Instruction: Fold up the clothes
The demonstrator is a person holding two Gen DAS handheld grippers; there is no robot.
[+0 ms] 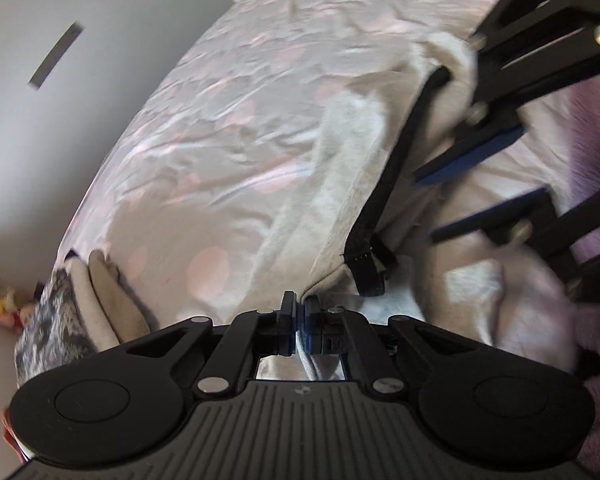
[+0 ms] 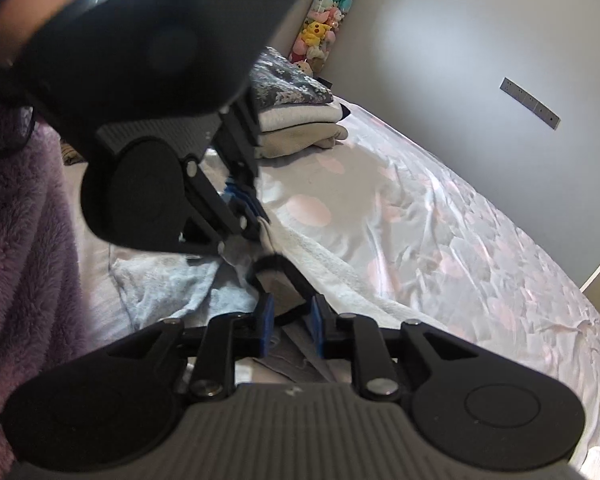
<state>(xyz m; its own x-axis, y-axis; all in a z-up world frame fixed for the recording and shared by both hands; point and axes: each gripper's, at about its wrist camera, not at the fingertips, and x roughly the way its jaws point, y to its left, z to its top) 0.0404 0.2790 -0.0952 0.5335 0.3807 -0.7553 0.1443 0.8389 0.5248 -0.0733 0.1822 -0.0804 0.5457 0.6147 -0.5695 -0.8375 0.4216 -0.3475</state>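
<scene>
A bed [image 2: 440,216] in a pink-spotted sheet serves as the folding surface, with a stack of folded clothes [image 2: 300,128] set aside near its far end, out of the way. Spread in front lies a pale garment [image 1: 340,184] with a black trim [image 1: 396,160], stretched between the two tools so it can be doubled over. The left gripper [image 1: 300,316] has its jaws pinched tight on the garment's edge. The right gripper [image 2: 291,320] stands partly open astride the trim, seemingly gripping nothing, though blur clouds that.
</scene>
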